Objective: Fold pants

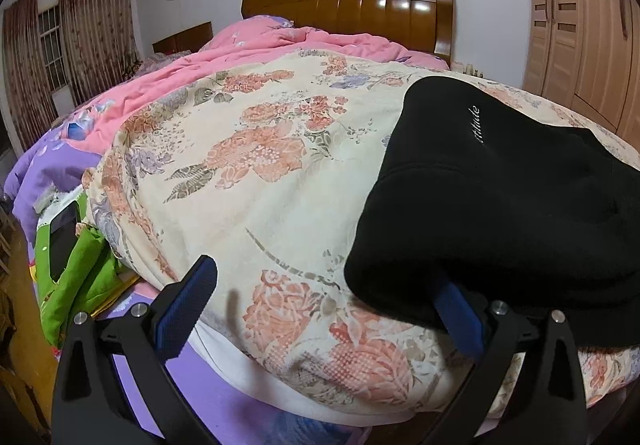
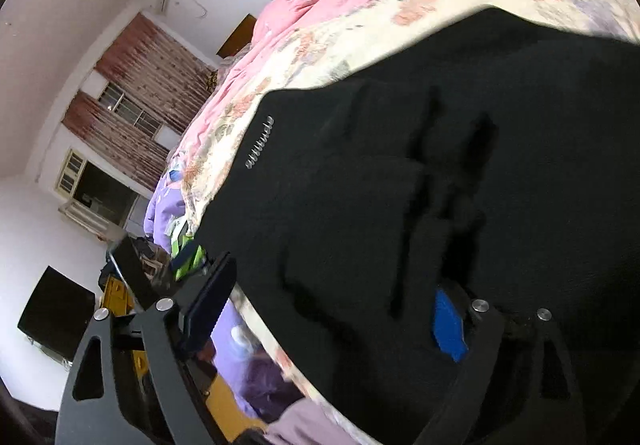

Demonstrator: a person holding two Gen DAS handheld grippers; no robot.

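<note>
Bedroom: cream floral quilt [image 1: 280, 149] on wooden-headboard bed. Folded black fleece pants [image 1: 500, 205], lettered "attitude", lie near right. Left gripper [image 1: 320, 309] and right gripper [image 2: 328, 309], angled downward, fingers spread wide, holding nothing.

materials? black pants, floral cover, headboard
Black pants: looks like thick fleece or sweat knit, matte, soft rounded folds, white lettering. Floral cover: plush, blanket-like fabric, fuzzy printed surface, likely fleece. Headboard: wood or wood veneer, glossy varnish with bright light reflections.
</note>
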